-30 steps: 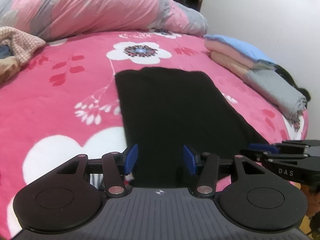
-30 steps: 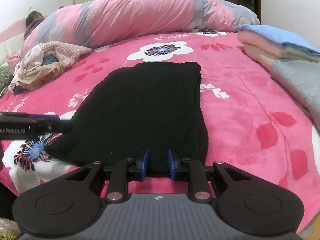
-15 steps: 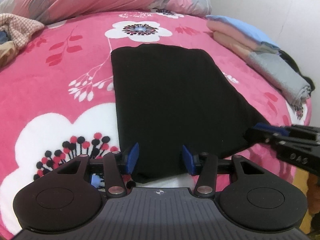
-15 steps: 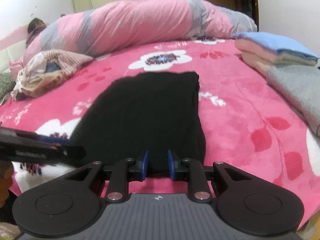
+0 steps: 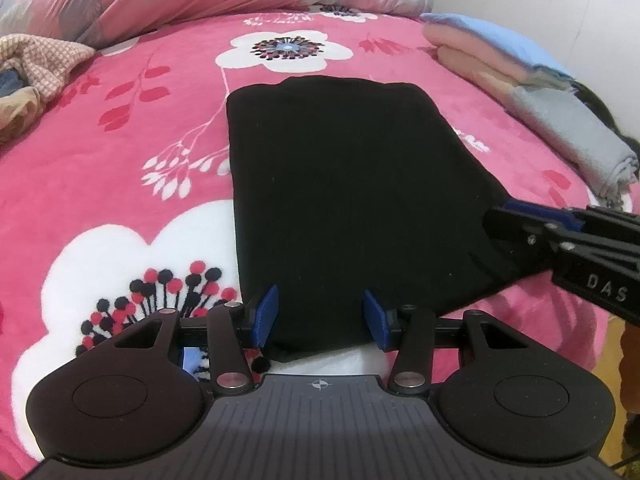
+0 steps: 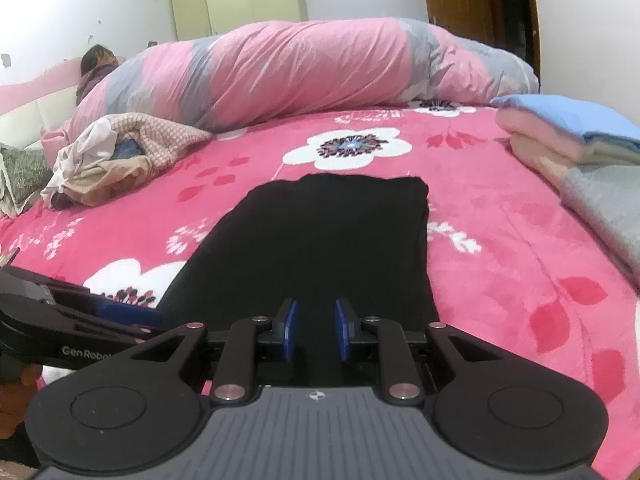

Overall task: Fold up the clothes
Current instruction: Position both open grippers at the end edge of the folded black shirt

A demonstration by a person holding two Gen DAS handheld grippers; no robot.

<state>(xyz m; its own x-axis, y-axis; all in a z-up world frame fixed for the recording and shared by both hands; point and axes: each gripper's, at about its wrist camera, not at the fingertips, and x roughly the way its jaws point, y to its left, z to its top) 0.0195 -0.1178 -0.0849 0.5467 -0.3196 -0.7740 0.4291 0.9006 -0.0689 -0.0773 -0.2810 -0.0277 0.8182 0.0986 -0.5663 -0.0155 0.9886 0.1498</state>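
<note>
A black garment (image 5: pixel 340 200) (image 6: pixel 328 248) lies flat, folded to a long rectangle, on the pink flowered blanket (image 5: pixel 120 160). My left gripper (image 5: pixel 320 320) is open at its near left corner; the cloth's near edge lies between the blue pads (image 5: pixel 266 316), which stand clear of it. My right gripper (image 6: pixel 316 330) is over the near right corner. Its pads stand a narrow gap apart, black cloth shows in that gap, and I see no pinch. From the left wrist view its tips (image 5: pixel 496 220) reach over the garment's right edge. The left gripper (image 6: pixel 152 316) shows side-on in the right wrist view.
A stack of folded clothes (image 5: pixel 520 92) (image 6: pixel 560 140), blue, peach and grey, lies along the bed's right edge. Crumpled clothes (image 5: pixel 32 72) (image 6: pixel 120 148) are heaped at the far left. A rolled pink and grey duvet (image 6: pixel 300 72) runs across the bed's far end.
The left wrist view has tipped downward, bringing the garment's near edge into sight. The right wrist view has tipped upward. The garment lies as before and both jaw gaps look the same.
</note>
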